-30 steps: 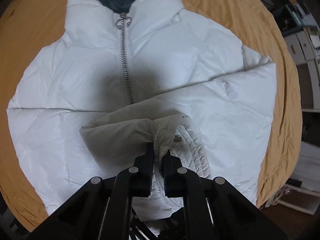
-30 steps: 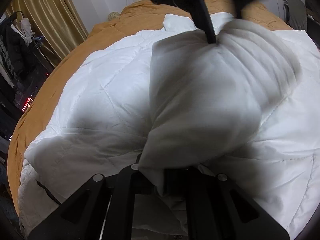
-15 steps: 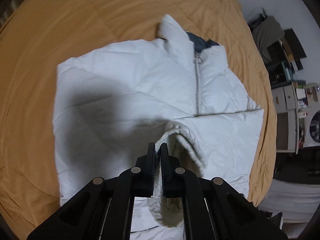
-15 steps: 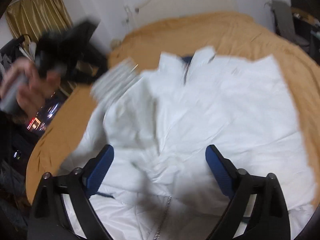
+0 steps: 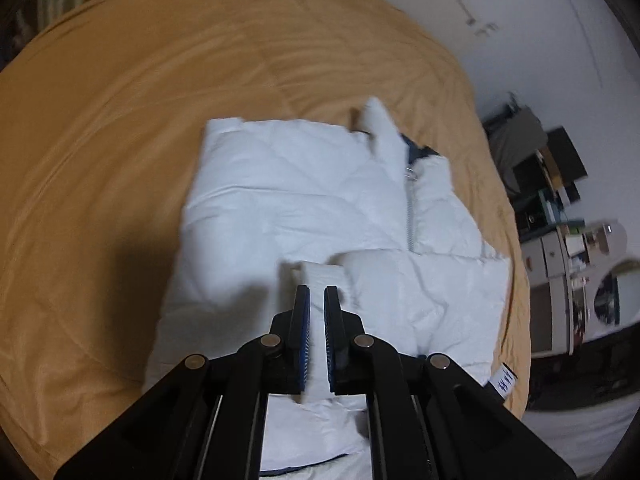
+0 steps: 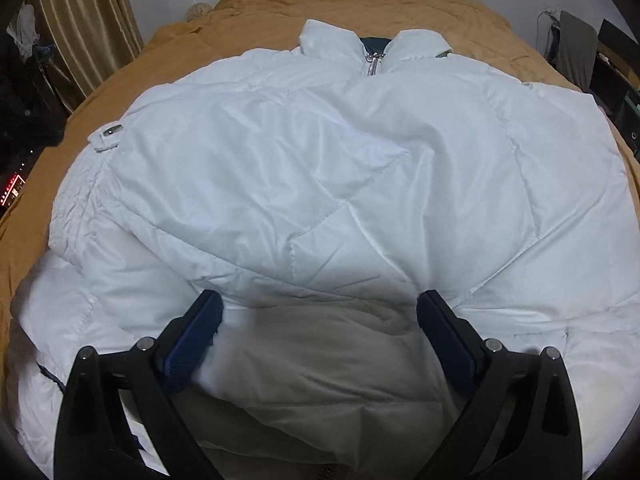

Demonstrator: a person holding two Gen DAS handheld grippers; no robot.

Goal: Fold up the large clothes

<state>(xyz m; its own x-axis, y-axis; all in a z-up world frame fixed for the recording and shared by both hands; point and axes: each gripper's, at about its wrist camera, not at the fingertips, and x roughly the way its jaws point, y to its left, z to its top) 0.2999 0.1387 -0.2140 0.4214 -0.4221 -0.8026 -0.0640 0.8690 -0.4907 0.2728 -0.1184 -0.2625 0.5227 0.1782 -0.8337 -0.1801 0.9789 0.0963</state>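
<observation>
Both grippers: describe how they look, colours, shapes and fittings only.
The left gripper and right gripper look alike: matte black angular linkage arms with triangular cut-outs, joined by round silver pivot bolts. The fingers are flat black bars lined with ridged blue pads; on the right gripper the blue pads are broader. No cables, markings or sleeves show in either view.

Bare orange bed (image 5: 120,160) lies open all around the white jacket (image 5: 320,208), widest on its left. To the right, past the bed's edge, cluttered shelves (image 5: 560,216) crowd close. A curtain (image 6: 88,32) hangs along the far left side.
</observation>
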